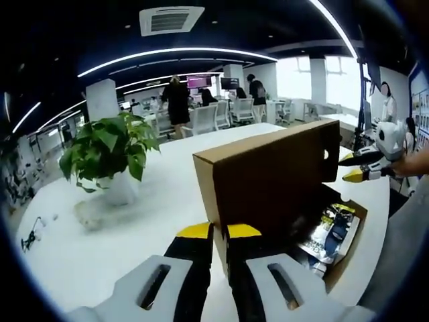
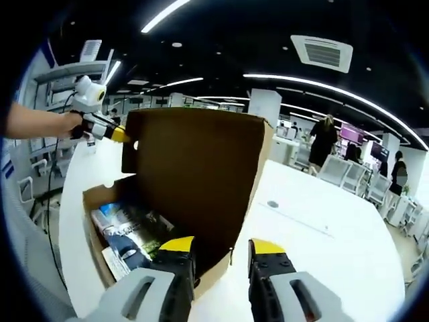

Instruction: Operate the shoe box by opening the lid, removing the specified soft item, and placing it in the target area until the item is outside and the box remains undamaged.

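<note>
1. In the left claw view, a potted green plant (image 1: 107, 151) in a white pot stands on the white counter (image 1: 134, 228) at the left, well apart from the box.
2. Centre-near, the left claw (image 1: 219, 233) has its yellow-tipped jaws drawn almost together on the near corner edge of the raised cardboard lid (image 1: 268, 178); it looks clenched on that edge.
3. To the right, the shoe box (image 1: 352, 245) lies open on the counter, the lid standing up behind it. Inside lies a soft item in a printed blue, white and yellow wrapper (image 1: 332, 231), just right of the left claw and below the lid.
4. At the far right, the right claw (image 1: 354, 168), held in a person's hand, sits at the lid's far upper corner; I cannot tell whether it is grasping there.
5. In the right claw view, the other claw (image 2: 110, 133) touches the lid's upper left corner at far left.
6. Below it the shoe box (image 2: 100, 258) holds the wrapped item (image 2: 131, 235), just left of this view's own jaws.
7. The right claw (image 2: 221, 247) has its jaws apart, released, straddling the lower edge of the upright lid (image 2: 194, 181).
8. At the right, the counter (image 2: 322, 235) runs on towards office chairs and standing people far off.
</note>
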`<move>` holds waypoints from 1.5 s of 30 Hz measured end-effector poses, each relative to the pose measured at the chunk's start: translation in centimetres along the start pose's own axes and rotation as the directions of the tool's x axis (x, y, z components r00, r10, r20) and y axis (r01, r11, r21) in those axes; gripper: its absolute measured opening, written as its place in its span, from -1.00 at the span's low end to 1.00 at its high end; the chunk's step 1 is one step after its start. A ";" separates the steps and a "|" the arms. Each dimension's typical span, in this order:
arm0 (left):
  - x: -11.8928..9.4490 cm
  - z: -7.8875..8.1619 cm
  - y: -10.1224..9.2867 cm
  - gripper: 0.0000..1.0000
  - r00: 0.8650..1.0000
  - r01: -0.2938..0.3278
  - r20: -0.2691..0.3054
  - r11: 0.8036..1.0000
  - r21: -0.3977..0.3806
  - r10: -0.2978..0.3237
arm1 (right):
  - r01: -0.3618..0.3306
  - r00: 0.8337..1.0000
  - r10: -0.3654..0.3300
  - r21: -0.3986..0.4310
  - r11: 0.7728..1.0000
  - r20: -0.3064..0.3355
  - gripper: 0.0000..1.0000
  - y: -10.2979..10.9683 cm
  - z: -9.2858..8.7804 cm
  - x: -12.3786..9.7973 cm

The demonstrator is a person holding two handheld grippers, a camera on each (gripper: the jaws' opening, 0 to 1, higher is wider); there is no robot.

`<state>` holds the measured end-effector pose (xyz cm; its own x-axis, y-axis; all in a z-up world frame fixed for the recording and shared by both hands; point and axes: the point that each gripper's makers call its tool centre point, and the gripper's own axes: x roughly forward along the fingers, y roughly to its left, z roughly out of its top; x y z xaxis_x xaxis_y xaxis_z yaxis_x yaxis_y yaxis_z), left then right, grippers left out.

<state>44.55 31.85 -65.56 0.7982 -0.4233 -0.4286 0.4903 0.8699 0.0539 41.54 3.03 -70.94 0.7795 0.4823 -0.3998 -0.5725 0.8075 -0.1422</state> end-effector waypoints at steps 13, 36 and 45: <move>1.2 0.4 0.7 -0.93 1.000 0.001 0.000 1.000 -0.018 -0.001 | 0.038 0.999 -0.038 -0.008 0.999 -0.020 -0.92 -1.4 -0.7 2.1; 2.7 -2.3 1.3 -0.85 0.999 -0.008 -0.044 0.997 -0.074 0.005 | 0.027 0.998 -0.028 -0.028 0.999 -0.061 -1.00 -1.9 -0.7 3.4; 2.9 -4.8 0.5 -0.90 0.997 -0.005 -0.079 0.991 -0.137 -0.006 | 0.017 0.997 -0.020 -0.030 0.999 -0.073 -1.00 -2.1 -0.6 3.8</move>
<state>45.48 32.29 -71.07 0.7654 -0.4070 -0.4986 0.4334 0.8986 -0.0682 45.51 2.96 -72.69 0.7698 0.4401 -0.4622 -0.5663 0.8050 -0.1767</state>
